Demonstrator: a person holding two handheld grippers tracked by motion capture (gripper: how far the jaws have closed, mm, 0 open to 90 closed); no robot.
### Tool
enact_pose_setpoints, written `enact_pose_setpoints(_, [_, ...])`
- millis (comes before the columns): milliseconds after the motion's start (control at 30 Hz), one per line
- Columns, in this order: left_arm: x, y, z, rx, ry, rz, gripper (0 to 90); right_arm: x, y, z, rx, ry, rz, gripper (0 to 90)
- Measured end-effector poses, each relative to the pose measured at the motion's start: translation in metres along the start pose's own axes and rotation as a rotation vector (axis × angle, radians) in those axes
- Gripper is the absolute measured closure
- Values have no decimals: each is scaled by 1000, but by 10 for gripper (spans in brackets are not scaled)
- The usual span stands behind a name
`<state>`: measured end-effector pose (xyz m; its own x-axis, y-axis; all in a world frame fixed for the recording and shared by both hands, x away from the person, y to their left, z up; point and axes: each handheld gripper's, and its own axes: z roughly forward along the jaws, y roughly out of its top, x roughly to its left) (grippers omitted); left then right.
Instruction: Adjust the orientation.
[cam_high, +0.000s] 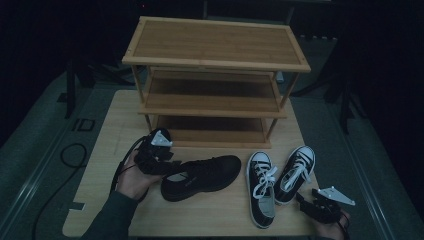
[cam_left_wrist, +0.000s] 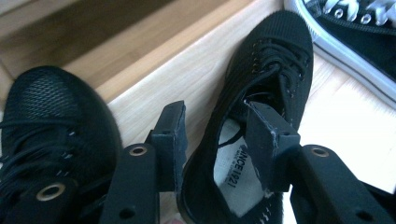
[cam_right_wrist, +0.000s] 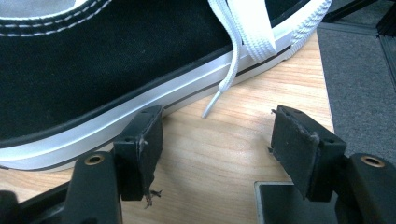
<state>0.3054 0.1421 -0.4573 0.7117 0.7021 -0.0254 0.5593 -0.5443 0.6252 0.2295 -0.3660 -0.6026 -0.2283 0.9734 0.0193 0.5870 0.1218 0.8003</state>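
Note:
A black lace-up shoe (cam_high: 200, 177) lies on the table with its toe to the right. My left gripper (cam_high: 167, 167) is at its heel, open. In the left gripper view (cam_left_wrist: 217, 126) one jaw stands outside the black shoe (cam_left_wrist: 275, 60) and the other inside its opening, with the collar wall between them and unpinched. A second black shoe (cam_left_wrist: 51, 121) lies just left of the jaws. My right gripper (cam_high: 303, 200) rests open at the front right, beside a black-and-white sneaker (cam_high: 295, 172). Between its jaws (cam_right_wrist: 217, 135) is bare table, with the sneaker's sole (cam_right_wrist: 116, 126) against one jaw.
A three-shelf bamboo rack (cam_high: 215, 80) stands at the back of the wooden table (cam_high: 115, 125). The other sneaker (cam_high: 261, 187) lies left of its partner, laces loose. A white lace tip (cam_right_wrist: 210, 105) trails on the table. A black cable (cam_high: 75, 155) loops off the left edge.

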Motion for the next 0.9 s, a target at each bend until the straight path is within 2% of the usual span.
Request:
enact_pose_setpoints(133, [2, 6, 13, 32, -12, 34, 580, 0, 0, 0, 1, 0, 1, 336])
enact_pose_setpoints(200, [2, 7, 16, 32, -15, 39, 580, 0, 0, 0, 1, 0, 1, 336])
enact_pose_setpoints(233, [1, 9, 21, 40, -32, 53, 581, 0, 0, 0, 1, 0, 1, 336])
enact_pose_setpoints(333, [-1, 13, 28, 67, -42, 83, 586, 0, 0, 0, 1, 1, 2, 336])
enact_pose_setpoints(500, [-4, 19, 42, 100, -45, 109, 612, 0, 0, 0, 1, 1, 1, 336])
enact_pose_setpoints(567, [-5, 22, 48, 102, -49, 102, 624, 0, 0, 0, 1, 1, 2, 336])
enact_pose_setpoints(667, [-7, 25, 55, 125, -51, 133, 681, 0, 0, 0, 0, 1, 2, 336])
enact_pose_setpoints(733, [-9, 26, 55, 129, -36, 154, 814, 0, 0, 0, 0, 1, 2, 336])
enact_pose_setpoints(800, [-9, 25, 55, 127, -28, 131, 871, 0, 0, 0, 0, 1, 1, 336])
enact_pose_setpoints(900, [-7, 25, 53, 124, -19, 80, 873, 0, 0, 0, 1, 1, 2, 336])
